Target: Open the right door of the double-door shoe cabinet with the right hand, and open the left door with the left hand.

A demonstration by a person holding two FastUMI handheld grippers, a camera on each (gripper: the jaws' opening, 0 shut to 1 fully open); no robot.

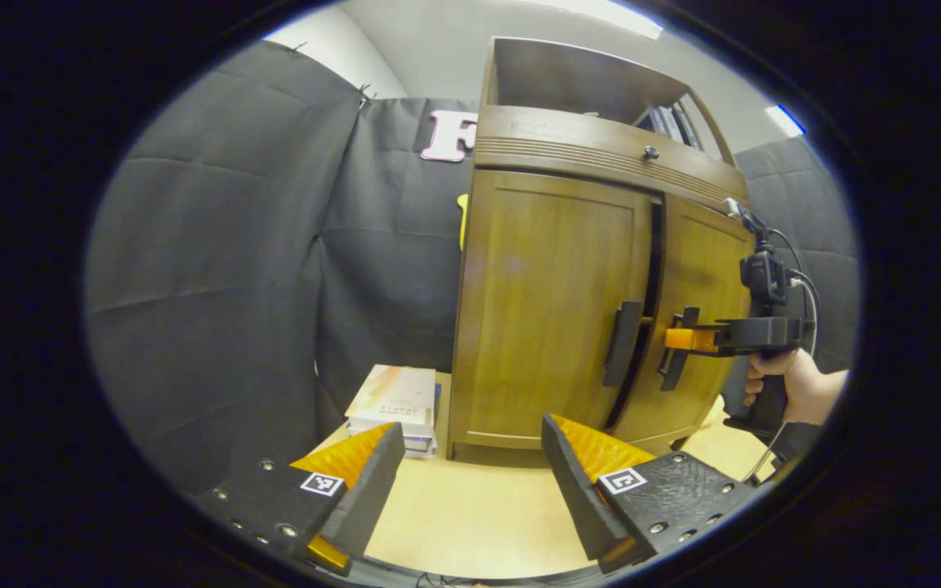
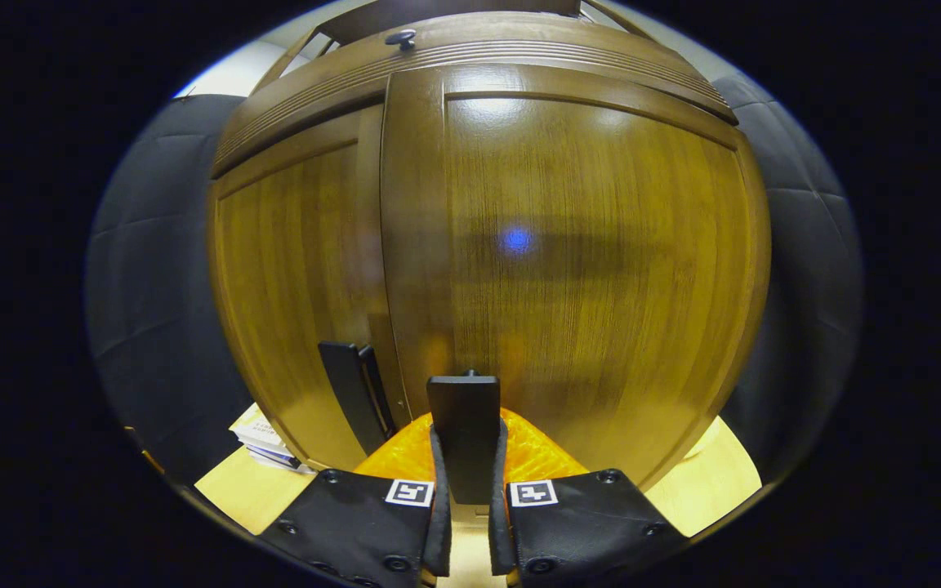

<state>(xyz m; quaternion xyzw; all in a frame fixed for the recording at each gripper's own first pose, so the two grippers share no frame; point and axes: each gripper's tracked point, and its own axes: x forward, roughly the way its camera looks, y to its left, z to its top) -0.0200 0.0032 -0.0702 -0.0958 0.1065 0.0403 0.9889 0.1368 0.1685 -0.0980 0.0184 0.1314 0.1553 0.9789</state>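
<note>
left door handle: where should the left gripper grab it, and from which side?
Take the left handle at mid-length, coming straight at the door front with the fingers either side of it. It is a slim upright bar standing proud of the left door by the centre gap, so a level pinch probably fits. The left gripper is open and short of it. The right gripper is shut on the right handle.

Black quilted cloth (image 1: 217, 269) is hanging all around the booth, a pale wall (image 1: 430, 49) is showing above it, and a ceiling light (image 1: 787, 120) is glowing.
</note>
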